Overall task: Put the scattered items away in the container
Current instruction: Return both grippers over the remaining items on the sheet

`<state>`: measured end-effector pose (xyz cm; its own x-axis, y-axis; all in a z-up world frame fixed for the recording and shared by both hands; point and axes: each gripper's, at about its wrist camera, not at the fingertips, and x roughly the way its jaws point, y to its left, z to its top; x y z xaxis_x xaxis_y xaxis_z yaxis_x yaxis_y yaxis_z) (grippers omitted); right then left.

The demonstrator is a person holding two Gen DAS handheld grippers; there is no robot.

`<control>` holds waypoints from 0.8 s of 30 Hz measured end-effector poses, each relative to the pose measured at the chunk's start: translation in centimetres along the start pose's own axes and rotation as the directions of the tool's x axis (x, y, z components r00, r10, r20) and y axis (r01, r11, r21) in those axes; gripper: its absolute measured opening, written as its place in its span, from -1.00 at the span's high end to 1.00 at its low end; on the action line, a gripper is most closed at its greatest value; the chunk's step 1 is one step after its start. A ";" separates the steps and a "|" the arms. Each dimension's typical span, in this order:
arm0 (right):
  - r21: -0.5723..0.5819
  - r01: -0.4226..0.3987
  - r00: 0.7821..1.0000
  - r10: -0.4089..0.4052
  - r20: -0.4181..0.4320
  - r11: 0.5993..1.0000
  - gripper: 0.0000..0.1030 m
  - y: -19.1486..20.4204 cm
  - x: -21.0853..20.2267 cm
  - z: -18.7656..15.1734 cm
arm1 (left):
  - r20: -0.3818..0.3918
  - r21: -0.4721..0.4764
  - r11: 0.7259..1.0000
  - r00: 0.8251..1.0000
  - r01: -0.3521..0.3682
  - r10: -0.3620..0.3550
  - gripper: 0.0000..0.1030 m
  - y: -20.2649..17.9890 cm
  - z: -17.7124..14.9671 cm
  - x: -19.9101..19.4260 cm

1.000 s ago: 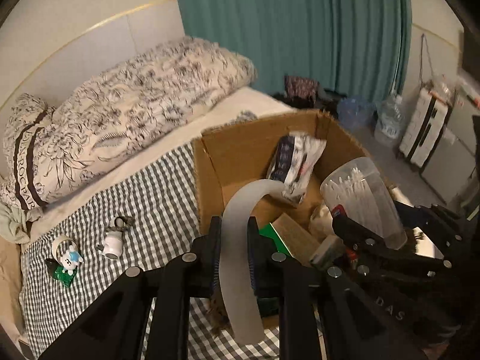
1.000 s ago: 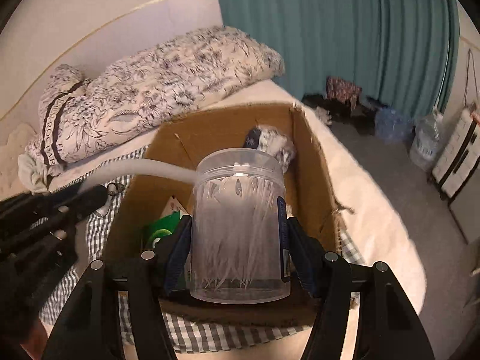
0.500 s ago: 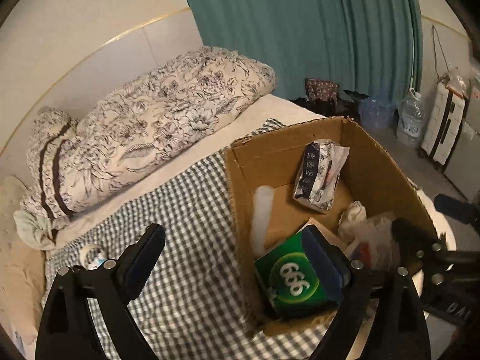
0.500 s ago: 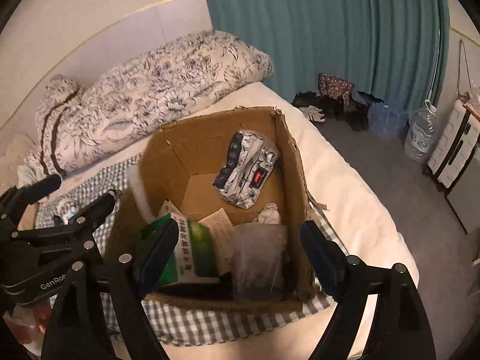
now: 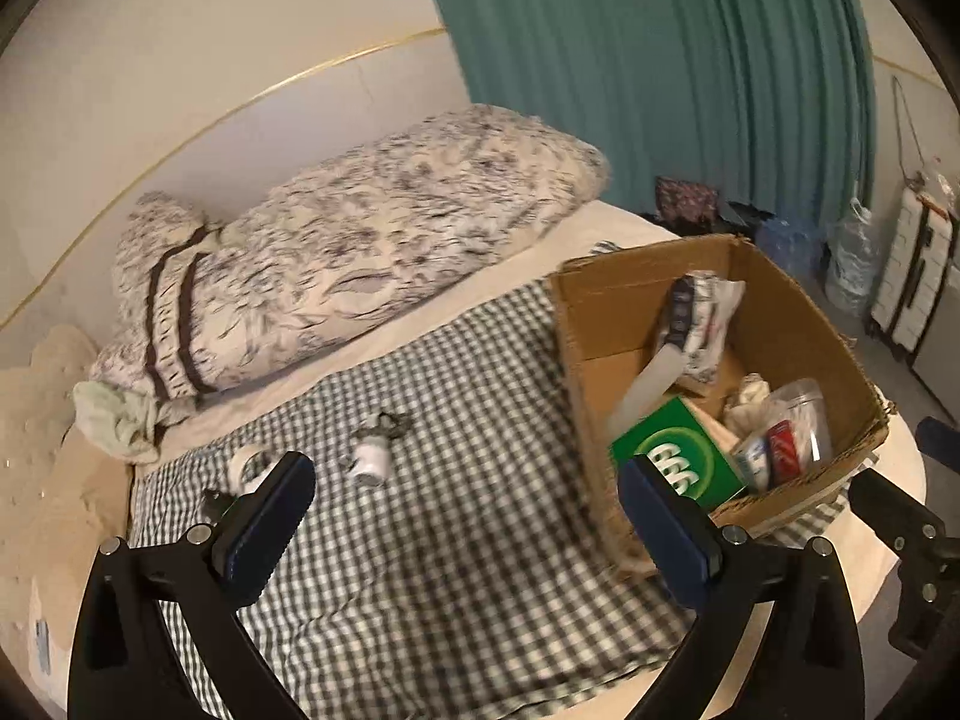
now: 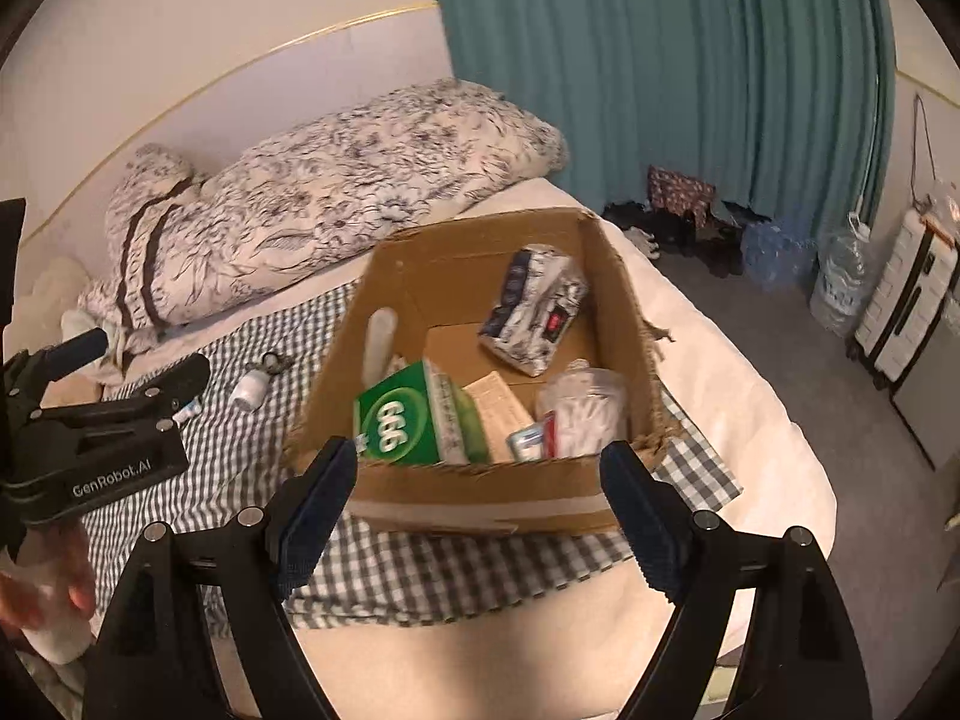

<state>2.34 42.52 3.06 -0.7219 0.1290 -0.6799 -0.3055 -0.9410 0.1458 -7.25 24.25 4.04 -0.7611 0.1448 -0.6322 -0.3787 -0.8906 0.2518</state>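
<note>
The cardboard box [image 5: 600, 282] [image 6: 480, 492] stands on the checked cloth. It holds a green box [image 5: 672, 456] [image 6: 408, 414], a clear jar of cotton swabs [image 5: 792, 420] [image 6: 582, 408] on its side, a white curved strip [image 5: 648, 384] [image 6: 381, 336] and a tissue pack [image 5: 699, 318] [image 6: 534, 312]. My left gripper [image 5: 462, 480] hangs over the cloth left of the box, its jaws opening with nothing between them. My right gripper [image 6: 480, 462] is open and empty before the box's near wall. A small white bottle [image 5: 371, 459] [image 6: 249, 390] and a small white item [image 5: 246, 468] lie on the cloth.
A floral pillow [image 5: 360, 252] lies behind the checked cloth [image 5: 468, 540]. A teal curtain [image 6: 660, 72], water bottles [image 6: 840, 276] and a white suitcase [image 6: 906, 306] stand on the floor to the right. The bed's edge [image 6: 798, 480] runs right of the box.
The left gripper let go of the white strip and the right let go of the jar; both now lie in the box. Both grippers opened and drew back, the left swinging leftwards.
</note>
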 end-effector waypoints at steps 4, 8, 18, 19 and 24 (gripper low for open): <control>-0.031 -0.021 1.000 0.022 0.015 0.999 -0.62 3.0 -0.4 -0.6 | -0.005 -0.058 0.998 1.000 -0.020 0.020 -1.00 3.5 -2.0 -0.3; -0.052 -0.038 0.999 0.039 0.014 0.998 -0.62 6.0 0.3 -0.8 | -0.023 -0.155 0.984 0.996 -0.085 0.083 -1.00 7.1 -4.1 -0.4; -0.108 -0.081 0.996 0.084 0.025 0.991 -0.62 12.9 3.3 -3.1 | -0.066 -0.290 0.950 0.993 -0.114 0.099 -1.00 14.0 -9.3 0.8; -0.109 -0.086 0.996 0.090 0.029 0.990 -0.62 13.3 3.6 -3.3 | -0.074 -0.308 0.942 0.991 -0.130 0.113 -1.00 14.9 -10.0 1.3; -0.113 -0.134 0.990 0.138 0.026 0.984 -0.62 15.6 5.5 -4.2 | -0.137 -0.438 0.873 0.975 -0.216 0.173 -1.00 18.6 -11.2 3.9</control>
<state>-3.79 27.18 -1.46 -0.7731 0.0059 -0.6343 -0.1334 -0.9791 0.1535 -11.36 3.44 -1.97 -0.7355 -0.0719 -0.6737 0.0647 -0.9973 0.0357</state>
